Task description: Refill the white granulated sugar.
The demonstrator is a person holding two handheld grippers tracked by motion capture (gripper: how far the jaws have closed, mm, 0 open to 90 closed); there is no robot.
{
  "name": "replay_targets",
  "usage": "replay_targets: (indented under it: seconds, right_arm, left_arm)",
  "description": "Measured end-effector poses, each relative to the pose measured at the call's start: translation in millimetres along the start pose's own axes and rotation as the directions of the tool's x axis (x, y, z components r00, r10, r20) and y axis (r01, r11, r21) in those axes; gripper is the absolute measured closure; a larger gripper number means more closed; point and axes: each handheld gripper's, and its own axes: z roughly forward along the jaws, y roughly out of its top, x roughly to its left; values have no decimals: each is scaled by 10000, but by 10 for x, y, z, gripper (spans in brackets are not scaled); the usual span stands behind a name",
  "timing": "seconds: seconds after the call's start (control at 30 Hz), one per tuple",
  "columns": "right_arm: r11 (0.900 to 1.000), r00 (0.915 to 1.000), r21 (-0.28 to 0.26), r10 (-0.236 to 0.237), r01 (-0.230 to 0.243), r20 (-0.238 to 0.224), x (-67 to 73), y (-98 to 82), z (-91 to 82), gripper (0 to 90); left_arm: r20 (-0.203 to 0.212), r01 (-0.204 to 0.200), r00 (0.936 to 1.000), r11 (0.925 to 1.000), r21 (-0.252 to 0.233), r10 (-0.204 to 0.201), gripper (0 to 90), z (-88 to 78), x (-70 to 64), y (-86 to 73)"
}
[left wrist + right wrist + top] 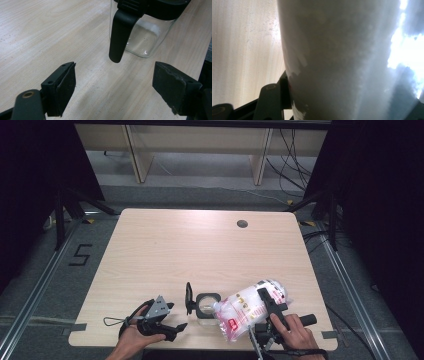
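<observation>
A clear plastic bag (247,309) of white grains with a red label lies tilted, its mouth end over a small glass jar (206,309) near the table's front edge. My right gripper (262,298) is shut on the bag across its middle. In the right gripper view the bag (342,60) sits pressed between the jaws, with one pad (284,92) against its side. The jar's black lid (189,297) stands flipped up on its left side. My left gripper (176,316) rests open just left of the jar. In its own view the left gripper (113,82) holds nothing, and the jar (145,37) and its black latch (120,35) are just ahead.
The light wooden table (200,250) has a round cable hole (242,224) at the back right. Its front edge runs just below both hands. Wooden furniture legs and loose cables are on the floor behind the table.
</observation>
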Motion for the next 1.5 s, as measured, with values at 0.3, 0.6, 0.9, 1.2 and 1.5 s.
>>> replay_targets:
  seconds: [0.3, 0.6, 0.9, 1.2, 1.5]
  right_arm:
    - [9995, 9997, 303, -110, 116, -196, -31, 31, -20, 423]
    - [9988, 9988, 66, -484, 483, 84, -65, 52, -15, 423]
    - [9960, 9956, -11, -898, 898, 286, -137, 48, -37, 424]
    - [9947, 9947, 165, -1019, 1017, 112, -147, 48, -46, 424]
    - [9907, 9907, 231, -1348, 1343, 206, -173, 62, -70, 425]
  left_arm:
    - [27, 16, 10000, 9999, -108, -16, 185, -1, -3, 1]
    - [140, -104, 9998, 9998, -164, 106, 185, 3, 4, 4]
    - [151, -130, 9998, 9999, -86, 131, 185, 2, 5, 6]
    - [155, -228, 9996, 9997, 31, 228, 185, -7, 17, 6]
    - [37, -149, 9999, 9999, 42, 149, 185, -3, 7, 2]
